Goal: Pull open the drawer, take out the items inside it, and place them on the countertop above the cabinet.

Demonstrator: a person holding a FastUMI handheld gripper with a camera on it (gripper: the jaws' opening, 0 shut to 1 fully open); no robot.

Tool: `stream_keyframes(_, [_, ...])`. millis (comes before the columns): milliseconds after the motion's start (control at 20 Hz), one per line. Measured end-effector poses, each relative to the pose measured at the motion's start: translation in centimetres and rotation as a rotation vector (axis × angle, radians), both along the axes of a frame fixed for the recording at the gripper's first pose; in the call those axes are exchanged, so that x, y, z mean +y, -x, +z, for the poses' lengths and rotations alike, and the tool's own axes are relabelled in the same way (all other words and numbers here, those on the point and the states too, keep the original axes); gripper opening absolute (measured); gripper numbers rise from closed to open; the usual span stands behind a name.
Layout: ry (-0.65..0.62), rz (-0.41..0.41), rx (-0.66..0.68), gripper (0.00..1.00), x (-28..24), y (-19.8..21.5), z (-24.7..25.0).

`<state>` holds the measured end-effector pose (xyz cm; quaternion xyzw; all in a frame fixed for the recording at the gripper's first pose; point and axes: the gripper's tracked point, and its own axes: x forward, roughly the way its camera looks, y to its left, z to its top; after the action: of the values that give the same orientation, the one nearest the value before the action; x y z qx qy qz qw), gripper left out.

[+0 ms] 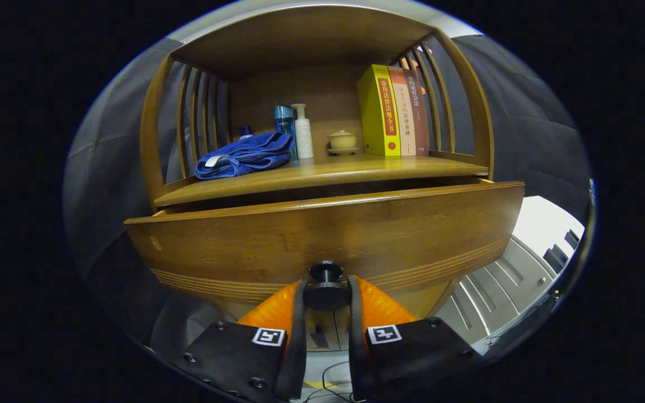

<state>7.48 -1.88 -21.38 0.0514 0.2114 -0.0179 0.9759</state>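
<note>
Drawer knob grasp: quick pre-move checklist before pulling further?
1. Jaws on the drawer knob: ok, the gripper has one finger on each side of it, apparently pressing.
2. Drawer started: ok, its front stands out from the cabinet, with a dark gap under the countertop.
3. Drawer open enough to reach in: not ok, only a narrow gap.
4. Items inside: cannot tell, the interior is hidden.
5. Free space on the countertop: ok, bare wood in front of the blue towel, bottles, lidded cup and books.
</note>
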Motion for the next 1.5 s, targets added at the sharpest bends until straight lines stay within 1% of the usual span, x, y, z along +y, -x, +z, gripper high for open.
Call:
stream_keyframes(500, [-0.001,-0.004,0.012,0.4,0.2,6.3,0.3])
stream_keyframes(700, [-0.019,-0.006,0.045,0.4,0.4,8.9,-0.5])
stream_keyframes(1050, [-0.004,0.008,0.044,0.4,0.1,11.4,-0.7])
stream_keyframes(1200, [0.006,0.015,0.02,0.4,0.0,11.4,-0.7])
stream_keyframes(1300, [-0.027,0.033,0.006,0.48,0.2,11.5,-0.6])
stream_keyframes(1350, [-0.051,0.021,0.003,0.53,0.0,11.7,-0.5])
stream_keyframes(1500, [-0.035,0.012,-0.017,0.81,-0.7,11.8,0.8])
